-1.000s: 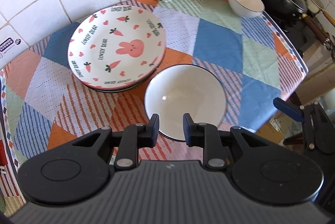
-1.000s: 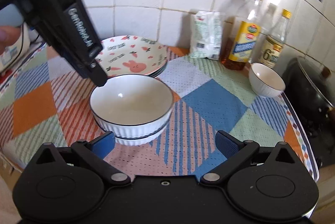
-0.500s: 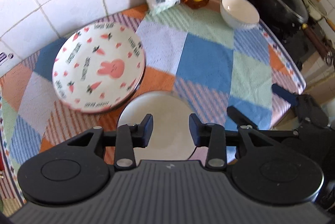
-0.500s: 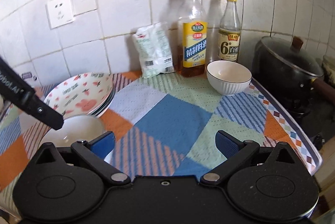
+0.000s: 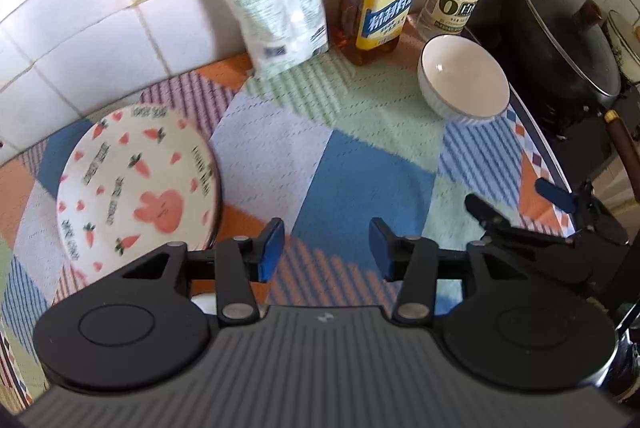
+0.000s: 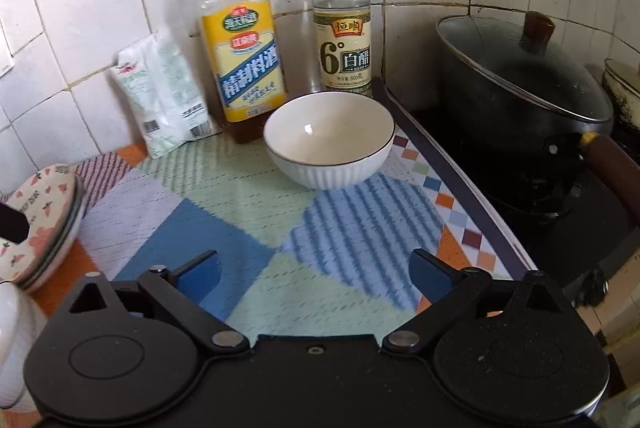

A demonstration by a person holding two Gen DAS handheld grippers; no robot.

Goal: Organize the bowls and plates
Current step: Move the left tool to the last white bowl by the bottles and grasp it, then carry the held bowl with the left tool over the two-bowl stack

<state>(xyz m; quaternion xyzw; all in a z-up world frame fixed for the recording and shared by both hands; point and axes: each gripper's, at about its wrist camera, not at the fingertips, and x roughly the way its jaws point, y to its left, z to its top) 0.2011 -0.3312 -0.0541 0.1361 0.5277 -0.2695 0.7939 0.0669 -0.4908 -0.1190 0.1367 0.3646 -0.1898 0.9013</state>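
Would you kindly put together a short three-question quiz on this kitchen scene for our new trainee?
1. True or false: the right gripper is shut on the small white bowl.
2. Which stands directly behind that bowl in the right wrist view? A) salt packet B) vinegar bottle C) lidded pot
3. Fill in: the bunny plate lies on top of a ____ of plates.

Key:
1. False; its jaws are wide open, short of the bowl.
2. B
3. stack; more rims show beneath it in the right wrist view.

Big bowl (image 6: pixel 12 340) cut off; plate (image 5: pixel 136 187) blurred.
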